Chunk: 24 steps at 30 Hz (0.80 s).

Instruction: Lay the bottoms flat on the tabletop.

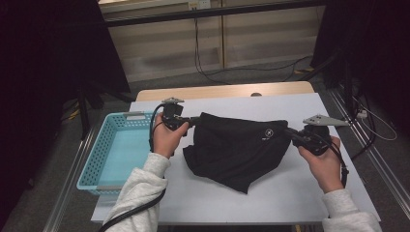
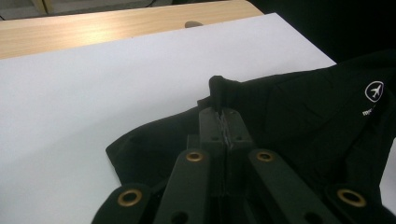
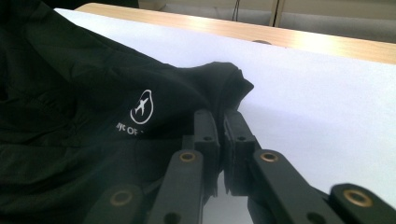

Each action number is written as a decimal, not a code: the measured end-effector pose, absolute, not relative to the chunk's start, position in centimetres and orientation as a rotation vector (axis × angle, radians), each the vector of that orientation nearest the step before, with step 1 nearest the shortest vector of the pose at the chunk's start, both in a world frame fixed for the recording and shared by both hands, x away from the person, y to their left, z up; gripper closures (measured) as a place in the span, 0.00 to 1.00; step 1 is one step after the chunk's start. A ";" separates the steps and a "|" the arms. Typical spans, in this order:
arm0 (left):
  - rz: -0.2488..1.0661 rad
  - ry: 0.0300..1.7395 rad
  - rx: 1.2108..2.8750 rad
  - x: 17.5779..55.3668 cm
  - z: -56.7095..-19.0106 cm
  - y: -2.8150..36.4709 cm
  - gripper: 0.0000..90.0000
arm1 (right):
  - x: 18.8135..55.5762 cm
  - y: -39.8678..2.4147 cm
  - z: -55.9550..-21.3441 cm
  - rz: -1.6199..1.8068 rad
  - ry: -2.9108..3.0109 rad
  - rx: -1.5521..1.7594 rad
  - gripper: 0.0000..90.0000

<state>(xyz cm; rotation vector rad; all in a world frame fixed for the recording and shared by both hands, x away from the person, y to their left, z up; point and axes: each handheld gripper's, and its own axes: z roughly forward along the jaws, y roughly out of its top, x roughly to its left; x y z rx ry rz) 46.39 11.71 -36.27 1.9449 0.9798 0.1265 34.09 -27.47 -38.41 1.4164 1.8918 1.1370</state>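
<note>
Left gripper (image 1: 193,120): in my left hand (image 1: 166,137), jaws pressed together on a bunched corner of the black garment (image 1: 237,147). In the left gripper view (image 2: 226,119) a nub of the cloth stands up from between the closed pads.

Right gripper (image 1: 290,132): in my right hand (image 1: 323,162), jaws pinching the opposite corner of the same garment. In the right gripper view (image 3: 220,122) a rolled fold of the fabric (image 3: 93,116) sits between the two pads.

Black garment: I hold it by its two upper corners, stretched between the grippers over the middle of the table; its lower part hangs slack to a point toward my side and rests on the white surface. A small white emblem (image 1: 267,132), an aeroplane in a circle with lettering under it too small for me to read, sits near the right-hand corner.

Table (image 1: 270,198): white top, with a strip of pale wood (image 1: 212,92) along the far edge.

Basket (image 1: 99,154): light blue, perforated plastic, at the table's left edge just beside my left forearm, apart from the garment.

Floor beyond the table: black cables (image 1: 212,75) trailing across it.
</note>
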 end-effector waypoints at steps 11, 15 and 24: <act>0.121 1.005 1.943 47.7 -36.5 12.6 0.99 | 35.4 -27.3 -38.4 1.147 1.927 1.405 0.96; 0.182 1.017 1.931 49.8 -35.7 12.6 1.00 | 38.5 -27.3 -37.7 1.078 1.944 1.392 0.96; 0.287 1.055 1.853 52.0 -34.8 10.1 0.47 | 46.3 -24.6 -32.0 1.089 1.741 1.372 0.60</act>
